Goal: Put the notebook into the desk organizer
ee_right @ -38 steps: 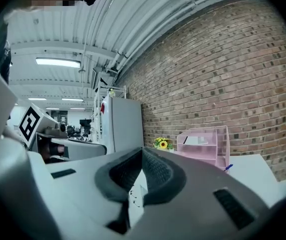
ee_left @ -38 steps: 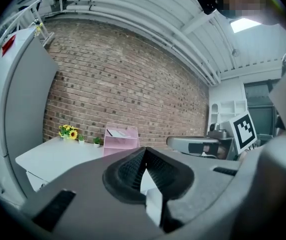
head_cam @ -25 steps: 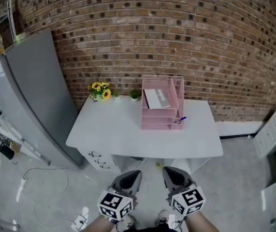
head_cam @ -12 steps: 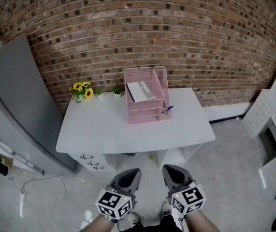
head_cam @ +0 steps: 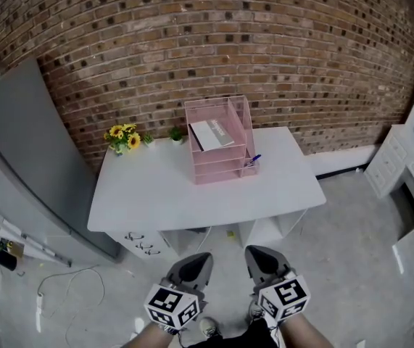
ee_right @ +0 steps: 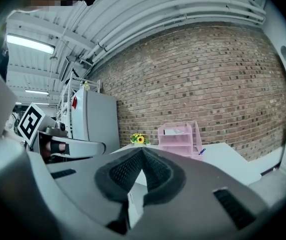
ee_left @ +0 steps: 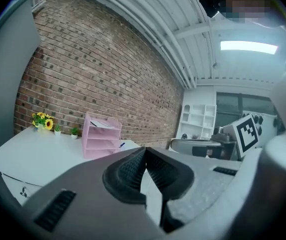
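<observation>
View has swung since a second ago: red brick wall (head_cam: 228,42), grey refrigerator (head_cam: 25,151) and white rectangular desk (head_cam: 156,194) sit further left. Pink tiered plastic desk organizer (head_cam: 225,167) stands at desk's rear; grey notebook (head_cam: 212,134) lies in its top tray. Left gripper (head_cam: 193,265) and right gripper (head_cam: 262,262) hang short of desk, jaws together, empty.

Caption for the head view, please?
Notebook sits in the pink organizer on the desk; left gripper and right gripper shut, empty, held back.
</observation>
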Tool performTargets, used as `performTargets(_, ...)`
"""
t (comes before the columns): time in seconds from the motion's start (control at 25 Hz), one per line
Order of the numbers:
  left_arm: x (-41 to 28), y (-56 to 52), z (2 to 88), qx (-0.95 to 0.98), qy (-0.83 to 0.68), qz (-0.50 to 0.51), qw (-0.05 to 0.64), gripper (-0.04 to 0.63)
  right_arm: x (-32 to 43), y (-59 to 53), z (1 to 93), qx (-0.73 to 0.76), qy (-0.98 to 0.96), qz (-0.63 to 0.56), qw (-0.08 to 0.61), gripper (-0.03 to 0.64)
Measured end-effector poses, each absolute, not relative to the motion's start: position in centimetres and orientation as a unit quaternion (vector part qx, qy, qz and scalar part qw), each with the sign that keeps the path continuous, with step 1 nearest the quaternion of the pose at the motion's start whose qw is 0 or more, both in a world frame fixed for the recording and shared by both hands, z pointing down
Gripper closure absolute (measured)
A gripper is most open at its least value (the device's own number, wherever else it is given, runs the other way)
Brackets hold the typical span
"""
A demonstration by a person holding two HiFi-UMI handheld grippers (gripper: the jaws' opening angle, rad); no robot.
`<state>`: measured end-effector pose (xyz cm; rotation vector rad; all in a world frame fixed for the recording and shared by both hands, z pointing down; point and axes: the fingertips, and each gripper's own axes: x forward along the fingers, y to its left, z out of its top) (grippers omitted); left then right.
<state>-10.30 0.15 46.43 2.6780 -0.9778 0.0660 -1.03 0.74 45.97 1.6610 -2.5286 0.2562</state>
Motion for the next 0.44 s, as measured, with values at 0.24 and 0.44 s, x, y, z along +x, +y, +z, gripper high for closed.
performTargets(0.24, -10.84, 0.07, 46.07, 0.929, -0.341, 0.02, 0.143, 0.591, -1.49, 0.51, 45.71, 0.544, -0.833, 0.081, 0.055, 0.614)
performTargets(0.44, -11.32, -0.1, 46.13, 0.927, -0.346, 0.017, 0.142, 0.591, -2.01, 0.29, 45.76, 0.54, -0.836, 0.077, 0.057, 0.614)
